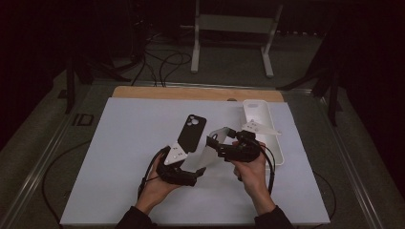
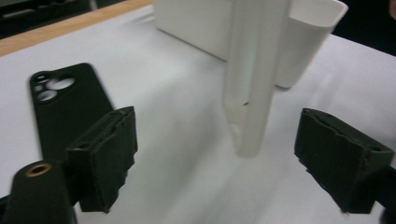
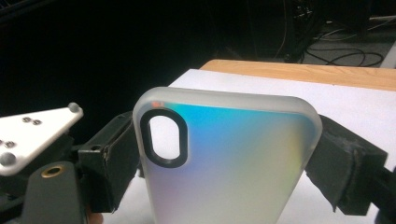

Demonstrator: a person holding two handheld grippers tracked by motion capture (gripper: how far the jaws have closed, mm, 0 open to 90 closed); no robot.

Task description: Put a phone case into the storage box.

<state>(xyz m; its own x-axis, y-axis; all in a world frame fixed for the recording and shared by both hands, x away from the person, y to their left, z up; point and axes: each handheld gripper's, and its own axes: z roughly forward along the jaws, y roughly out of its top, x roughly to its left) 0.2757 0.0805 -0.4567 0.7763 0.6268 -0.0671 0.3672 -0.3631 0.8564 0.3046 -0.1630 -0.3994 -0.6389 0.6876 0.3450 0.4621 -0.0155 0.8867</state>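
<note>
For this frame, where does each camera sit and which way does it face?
High view: above the person's side of the table, looking forward and down; both forearms enter from the bottom, the left gripper beside the right gripper.
Left gripper view: rides the left gripper, looking between its open jaws at the translucent phone case edge-on.
Right gripper view: rides the right gripper, which clamps that case.
Shared: the left gripper view and the high view both show the black phone case and white bin.

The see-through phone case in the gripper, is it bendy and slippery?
Probably a bit bendy: the frosted phone case is a thin open shell with a camera cutout. Its smooth, glossy back looks slippery, so the right gripper, clamped on its side edges, could let it slide. It seems light, staying up with no other support.
</note>
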